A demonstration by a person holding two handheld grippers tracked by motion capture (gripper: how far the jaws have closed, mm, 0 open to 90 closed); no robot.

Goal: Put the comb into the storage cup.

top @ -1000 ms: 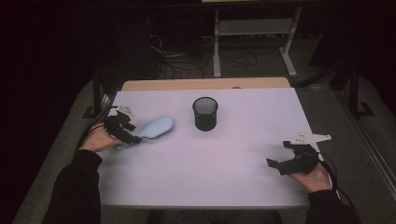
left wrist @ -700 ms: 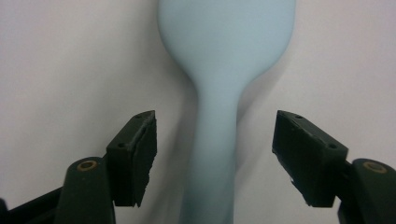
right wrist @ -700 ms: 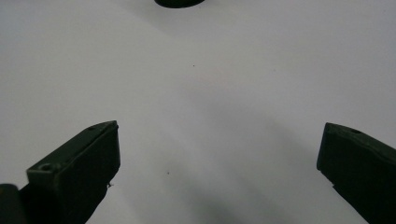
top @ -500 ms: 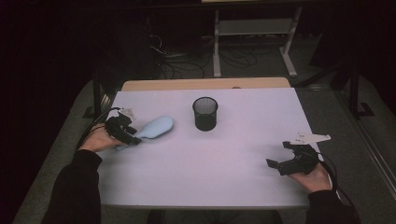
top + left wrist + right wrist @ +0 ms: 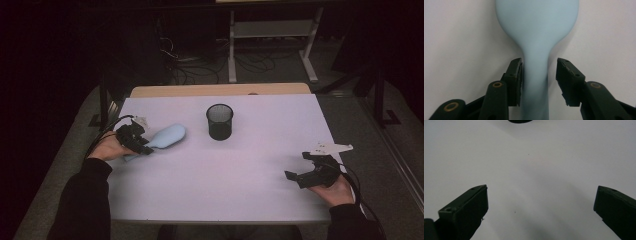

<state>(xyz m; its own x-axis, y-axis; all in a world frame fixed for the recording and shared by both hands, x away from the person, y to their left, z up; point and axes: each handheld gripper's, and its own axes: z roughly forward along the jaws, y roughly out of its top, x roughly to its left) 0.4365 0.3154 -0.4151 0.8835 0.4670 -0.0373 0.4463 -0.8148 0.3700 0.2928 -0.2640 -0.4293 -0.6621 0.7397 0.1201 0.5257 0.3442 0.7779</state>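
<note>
The left gripper (image 5: 539,75) straddles the neck of a pale blue spatula (image 5: 536,37), a soft-looking utensil whose broad head points away from the hand. Its jaws have just been closing, with the handle between them: 1 pad touches the handle's side, while a sliver of white worktop shows between the handle and the other pad, so the pinch is not yet made. Taking it at the narrow neck, just behind the head, looks like a sensible choice, since the jaws need little travel there and the head cannot slide back through.

In the high view the spatula (image 5: 167,136) lies flat near the worktop's (image 5: 240,190) left edge, its head angled toward the black mesh cup (image 5: 219,121) standing upright near the middle of the far edge, a likely place for it to go. The right gripper (image 5: 296,175) rests near the right edge, spread wide over bare worktop, probably just waiting.

Against the earlier frames, the spatula, cup and both hands sit where they were.
</note>
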